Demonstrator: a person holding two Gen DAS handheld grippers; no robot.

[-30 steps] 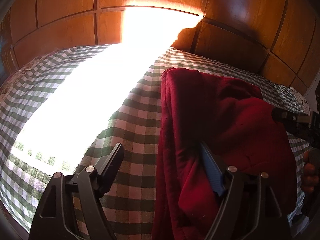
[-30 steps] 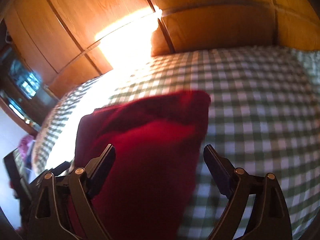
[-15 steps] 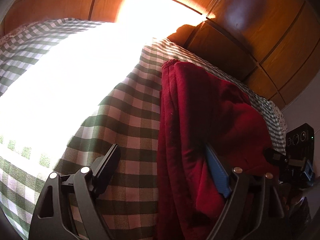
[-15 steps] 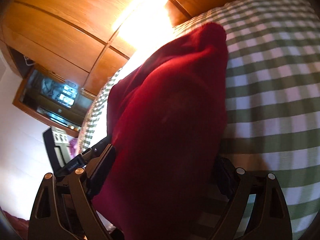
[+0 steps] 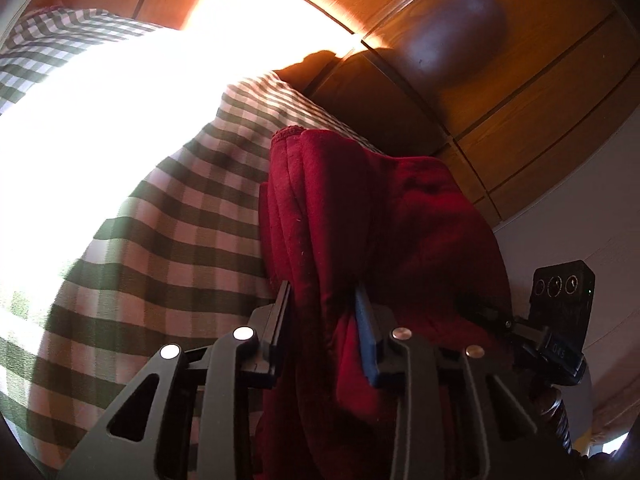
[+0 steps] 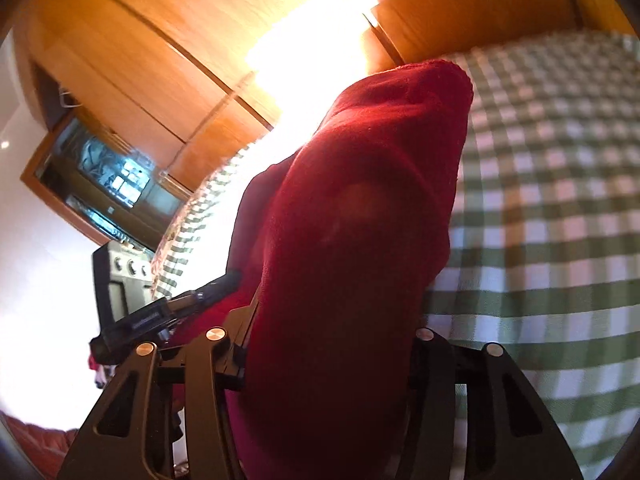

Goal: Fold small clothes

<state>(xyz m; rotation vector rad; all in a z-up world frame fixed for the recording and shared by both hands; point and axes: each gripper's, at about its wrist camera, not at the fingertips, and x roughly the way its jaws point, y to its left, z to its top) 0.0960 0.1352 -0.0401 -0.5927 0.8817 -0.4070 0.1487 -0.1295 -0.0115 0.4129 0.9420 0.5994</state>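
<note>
Right now both tongs are closing on the same red garment point(image 5: 384, 216): the left gripper point(image 5: 324, 316) has narrowed until its pads pinch a bunched fold of the cloth, and the right gripper point(image 6: 332, 344) has a thick wad of it between its jaws, though the fabric hides the right-hand pad, so I can only guess that the pinch there is firm. Each tool shows in the other's view as a dark body at the edge of the cloth. The garment lies on the green-and-white checked cover point(image 5: 168, 240), already doubled into several layers whose stacked edges run along its left side in the left wrist view, with the far end resting near the wooden panelling point(image 5: 520, 92). As I judge it, the folding is well along; at least one more fold or a final tidy placement seems left. A small label on the other tool's body is too blurred to read, and no brand or writing shows on the cloth
</note>
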